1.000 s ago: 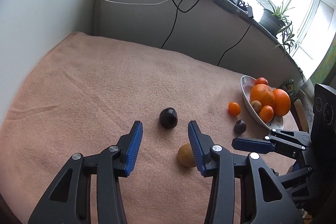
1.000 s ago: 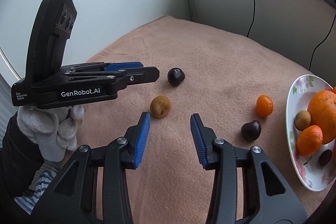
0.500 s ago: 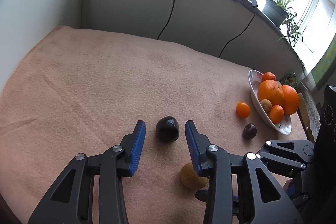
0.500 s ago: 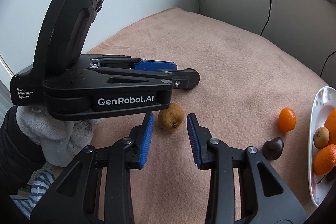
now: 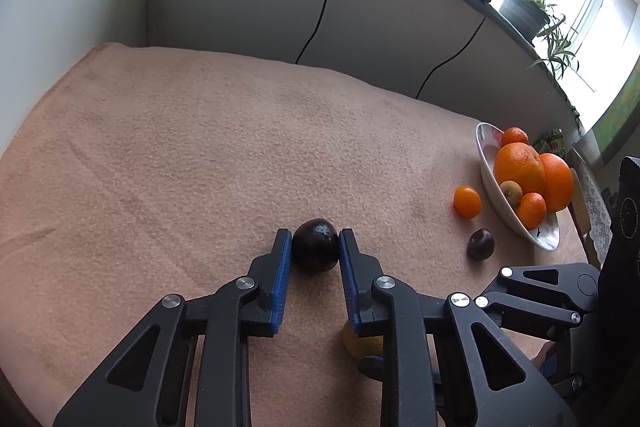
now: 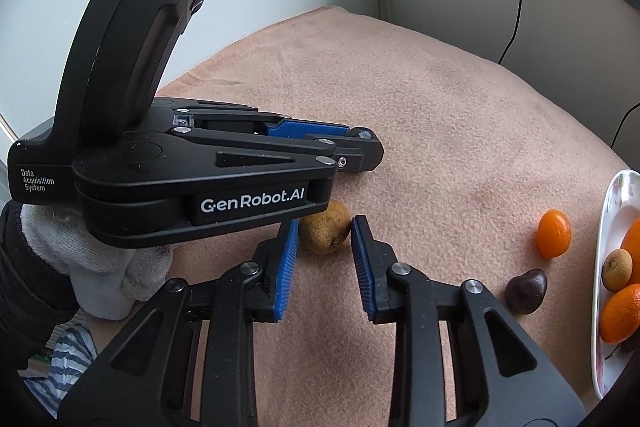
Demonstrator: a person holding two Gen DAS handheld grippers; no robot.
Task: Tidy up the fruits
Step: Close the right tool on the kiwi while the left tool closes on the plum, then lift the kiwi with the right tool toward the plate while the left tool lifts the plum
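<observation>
A dark purple fruit (image 5: 315, 245) lies on the peach blanket between the blue pads of my left gripper (image 5: 314, 241); both pads touch its sides. A brown-yellow fruit (image 6: 325, 231) lies between the tips of my right gripper (image 6: 325, 227); the jaws have closed to its sides, the left tip partly hidden behind the left gripper's body (image 6: 192, 183). It peeks out under my left gripper's right finger in the left wrist view (image 5: 362, 345). A white plate (image 5: 486, 163) at the right holds oranges, mandarins and a kiwi.
A small mandarin (image 5: 467, 202) and a dark plum (image 5: 480, 245) lie on the blanket (image 5: 200, 155) beside the plate; both also show in the right wrist view (image 6: 553, 233), (image 6: 525, 291). Walls, hanging cables and a windowsill with a potted plant (image 5: 528, 9) bound the far side.
Both grippers moved forward and down and narrowed. The left closed onto the dark purple fruit. The right came around the brown-yellow fruit.
</observation>
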